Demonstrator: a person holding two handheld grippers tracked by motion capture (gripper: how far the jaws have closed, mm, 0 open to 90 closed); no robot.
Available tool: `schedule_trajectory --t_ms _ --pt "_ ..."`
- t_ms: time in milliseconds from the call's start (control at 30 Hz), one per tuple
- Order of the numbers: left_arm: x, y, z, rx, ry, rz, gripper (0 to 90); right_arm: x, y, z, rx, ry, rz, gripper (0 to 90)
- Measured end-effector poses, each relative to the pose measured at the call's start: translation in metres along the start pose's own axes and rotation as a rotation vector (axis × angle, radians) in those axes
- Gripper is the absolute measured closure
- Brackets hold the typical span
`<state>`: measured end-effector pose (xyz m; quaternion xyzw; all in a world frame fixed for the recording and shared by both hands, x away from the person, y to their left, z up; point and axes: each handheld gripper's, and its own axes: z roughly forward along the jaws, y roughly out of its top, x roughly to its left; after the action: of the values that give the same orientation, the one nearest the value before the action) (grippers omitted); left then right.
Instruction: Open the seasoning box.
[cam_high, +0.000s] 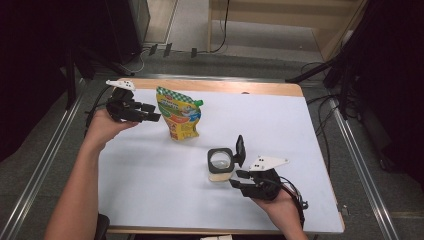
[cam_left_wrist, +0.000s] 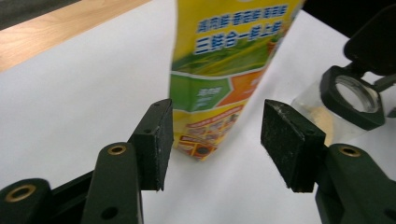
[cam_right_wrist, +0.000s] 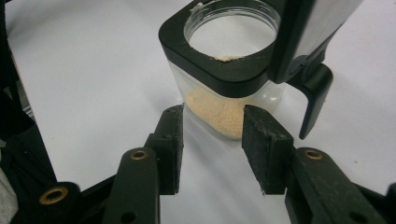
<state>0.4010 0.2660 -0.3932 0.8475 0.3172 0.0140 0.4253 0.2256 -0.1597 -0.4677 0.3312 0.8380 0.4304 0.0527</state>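
A yellow and green stand-up pouch (cam_high: 180, 115) with a green corner cap stands upright at the back left of the white table cover (cam_high: 150, 190). My left gripper (cam_high: 154, 112) is just left of it, open. In the left gripper view the pouch (cam_left_wrist: 224, 70) rises beyond the gap of that gripper (cam_left_wrist: 217, 121), and neither pad touches it. A clear jar (cam_high: 220, 162) with a black rim and a flipped-up lid (cam_high: 240, 148) sits mid-right. My right gripper (cam_high: 239, 178) is open just short of it. The jar (cam_right_wrist: 224, 107) holds some tan powder, a little past the tips of that gripper (cam_right_wrist: 212, 121).
The wooden table edge (cam_high: 225, 86) runs along the back. Dark stands and cables (cam_high: 345, 75) flank both sides on the floor. White cover lies bare between pouch and jar and along the front.
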Motion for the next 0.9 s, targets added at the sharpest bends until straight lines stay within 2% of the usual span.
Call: schedule_trajectory --t_ms 100,167,333,533,667,800,900 --pt "0.001 0.007 0.004 -0.01 -0.011 0.017 43.3 0.004 0.0 0.001 0.005 0.006 -0.01 59.9" --pt "0.002 0.01 0.009 -0.034 -0.025 0.022 42.9 0.008 0.001 0.001 0.006 0.014 -0.009 59.9" --pt "0.005 0.018 0.019 -0.02 -0.03 0.031 44.0 0.018 0.003 0.004 -0.001 0.042 -0.033 59.7" --pt "0.007 0.02 0.034 -0.009 -0.061 0.036 47.6 0.029 0.006 0.013 0.008 0.065 -0.058 59.2" --pt "0.008 0.018 0.034 -0.024 -0.074 0.024 49.9 0.035 0.01 0.019 -0.002 0.08 -0.069 59.0" --pt "0.006 0.016 0.034 -0.027 -0.086 0.035 56.5 0.04 0.012 0.025 -0.005 0.089 -0.082 58.6" --pt "0.003 0.015 0.035 -0.016 -0.114 0.019 60.8 0.042 0.013 0.029 0.0 0.095 -0.085 58.4"
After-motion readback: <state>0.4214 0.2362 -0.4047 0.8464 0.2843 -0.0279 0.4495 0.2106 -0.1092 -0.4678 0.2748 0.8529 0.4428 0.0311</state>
